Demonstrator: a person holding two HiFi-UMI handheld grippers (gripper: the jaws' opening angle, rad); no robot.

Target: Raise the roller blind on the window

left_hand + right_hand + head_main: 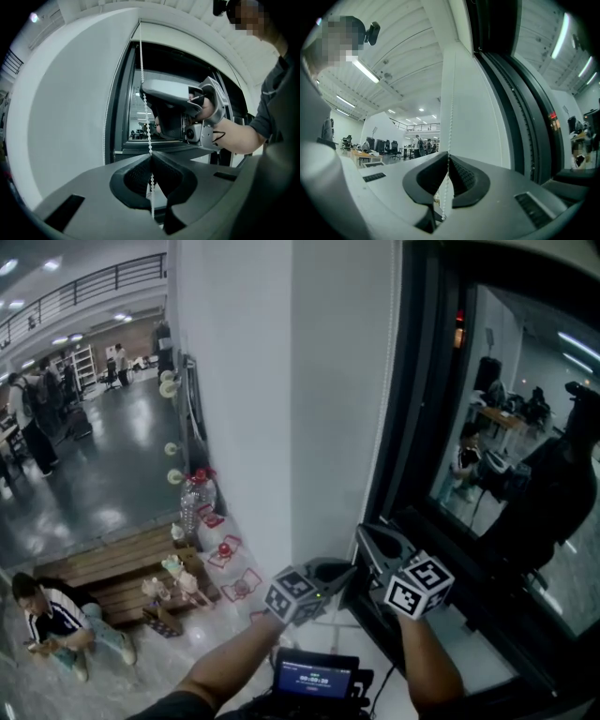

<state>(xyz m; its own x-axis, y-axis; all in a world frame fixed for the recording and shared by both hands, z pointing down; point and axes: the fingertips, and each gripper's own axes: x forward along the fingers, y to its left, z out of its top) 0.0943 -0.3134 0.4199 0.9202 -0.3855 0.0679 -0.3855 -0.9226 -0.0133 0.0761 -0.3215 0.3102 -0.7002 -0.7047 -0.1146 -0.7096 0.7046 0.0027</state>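
Roller blind bead chain: pinched twice. The left gripper is closed tight on it, and the right gripper is closed on it just above. The chain hangs at the left edge of the window, beside the white wall. No blind fabric shows over the glass. Step: hand-over-hand hauling. Next, probably: left releases, right draws down steadily.

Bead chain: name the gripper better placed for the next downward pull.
Right, probably: the right gripper holds the bead chain in its fingers above the left gripper, leaving more downward travel.
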